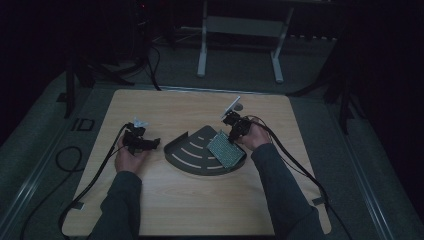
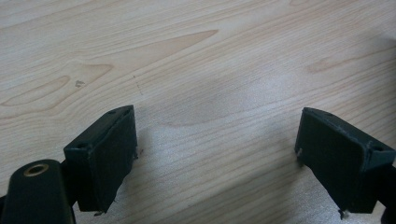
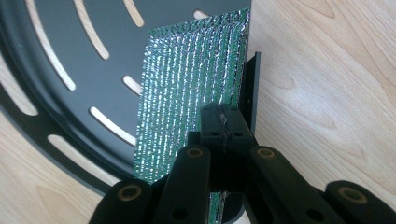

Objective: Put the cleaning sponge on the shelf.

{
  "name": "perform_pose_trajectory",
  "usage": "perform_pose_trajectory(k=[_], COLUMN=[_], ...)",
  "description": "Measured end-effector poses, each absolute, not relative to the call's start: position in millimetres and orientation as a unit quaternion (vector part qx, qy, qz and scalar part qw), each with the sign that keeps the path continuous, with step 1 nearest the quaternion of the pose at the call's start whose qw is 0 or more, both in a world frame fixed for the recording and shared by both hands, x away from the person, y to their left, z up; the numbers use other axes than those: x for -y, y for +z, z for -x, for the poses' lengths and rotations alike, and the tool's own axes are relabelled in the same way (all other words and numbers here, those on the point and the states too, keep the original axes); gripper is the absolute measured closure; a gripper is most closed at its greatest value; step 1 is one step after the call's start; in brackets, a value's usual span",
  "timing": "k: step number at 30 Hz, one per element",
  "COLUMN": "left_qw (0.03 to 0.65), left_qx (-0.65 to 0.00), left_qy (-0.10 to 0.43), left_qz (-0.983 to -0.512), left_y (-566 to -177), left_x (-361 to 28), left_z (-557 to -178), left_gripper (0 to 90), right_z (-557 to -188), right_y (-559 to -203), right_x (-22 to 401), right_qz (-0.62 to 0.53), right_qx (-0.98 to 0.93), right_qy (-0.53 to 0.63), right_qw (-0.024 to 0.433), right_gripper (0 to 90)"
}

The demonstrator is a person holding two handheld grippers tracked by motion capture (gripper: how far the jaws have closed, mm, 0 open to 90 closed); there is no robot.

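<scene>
At the right edge of the dark slotted tray (image 1: 192, 160), right gripper (image 1: 233, 131) closed tight, jaws pinched together on the near edge of a green, silvery-gridded scouring pad (image 1: 225, 149); in the right gripper view, same gripper (image 3: 225, 125) seen clamping that pad (image 3: 187, 88) right beside the tray's upright straight wall, pad leaning over the tray's floor (image 3: 70, 42) with its long curved slots showing pale wood beneath; whether the pad's far end touched the floor, impossible to tell. Off to the left, well apart from the tray, left gripper (image 1: 150, 144) held low over the wooden table (image 1: 200, 210), pointing toward the tray's curved rim; in the left gripper view, jaws spread wide (image 2: 215, 154) with nothing between them, just bare wood grain (image 2: 196, 56). Farther out, black cables trailing from both grippers across the table and off its near corners; sleeved forearms entering from the bottom of the high view; beyond the table, a dim floor and a pale metal frame (image 1: 240, 30).
</scene>
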State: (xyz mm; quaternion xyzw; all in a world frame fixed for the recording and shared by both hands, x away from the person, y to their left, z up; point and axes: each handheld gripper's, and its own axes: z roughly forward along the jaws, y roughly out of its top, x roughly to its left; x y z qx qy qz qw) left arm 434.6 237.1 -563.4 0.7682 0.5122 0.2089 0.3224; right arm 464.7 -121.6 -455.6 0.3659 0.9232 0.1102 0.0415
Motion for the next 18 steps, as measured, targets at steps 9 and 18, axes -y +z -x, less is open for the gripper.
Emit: perform_pose_trajectory(k=[9, 18], left_qw=[0.322, 0.323], left_qx=[-0.512, -0.512], left_qy=[0.209, 0.209], left_qz=[-0.768, -0.768], left_y=[-563.4, -563.4], left_x=[-237.1, -237.1], left_z=[-434.6, -434.6], left_gripper=[13.6, 13.6], right_z=[-464.5, -465.8], right_y=[-460.2, -460.2], right_x=[119.6, 120.8], right_qz=[-0.361, -0.365], right_qx=[-0.926, -0.924], right_qy=[0.1, 0.099], right_qw=[0.052, 0.055], right_gripper=[89.4, 89.3])
